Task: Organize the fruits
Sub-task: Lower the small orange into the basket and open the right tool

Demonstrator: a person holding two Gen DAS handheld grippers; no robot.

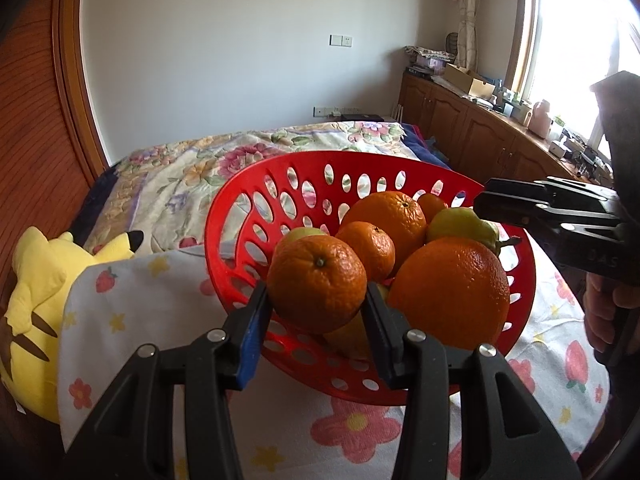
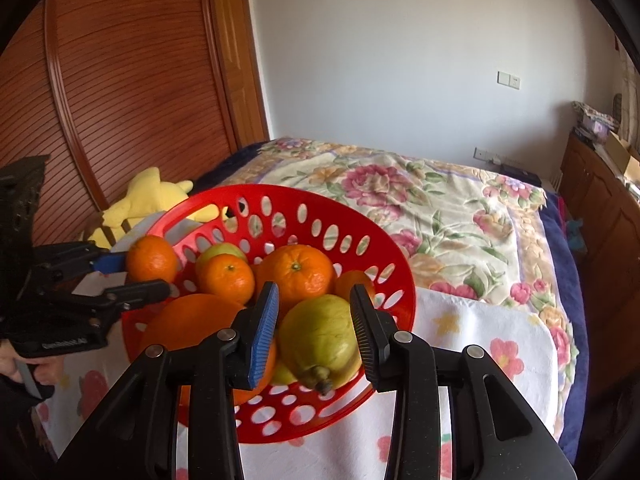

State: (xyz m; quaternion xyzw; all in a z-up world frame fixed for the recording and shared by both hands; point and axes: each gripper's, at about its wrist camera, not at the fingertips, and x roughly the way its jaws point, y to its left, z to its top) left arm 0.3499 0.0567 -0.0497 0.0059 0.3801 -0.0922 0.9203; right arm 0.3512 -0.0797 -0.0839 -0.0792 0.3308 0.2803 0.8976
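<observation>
A red perforated basket (image 1: pixel 248 208) (image 2: pixel 384 248) stands on a flower-print cloth and holds several oranges and yellow-green lemons. My left gripper (image 1: pixel 316 300) is shut on a small orange (image 1: pixel 317 283) and holds it over the basket's near rim; it shows from the side in the right wrist view (image 2: pixel 150 270), with the orange (image 2: pixel 151 259) between its fingers. My right gripper (image 2: pixel 314 312) is open, its fingers on either side of a large yellow-green lemon (image 2: pixel 320 340) in the basket, not pressing it. In the left wrist view the right gripper (image 1: pixel 480 204) reaches in from the right, above that lemon (image 1: pixel 460 226).
A large orange (image 1: pixel 450 292) lies at the basket's front. A yellow plush toy (image 1: pixel 36 292) sits left of the cloth (image 1: pixel 168 320). A floral bedspread (image 2: pixel 420 208) lies behind. A wooden wardrobe (image 2: pixel 120 80) stands left, low cabinets (image 1: pixel 460 128) right.
</observation>
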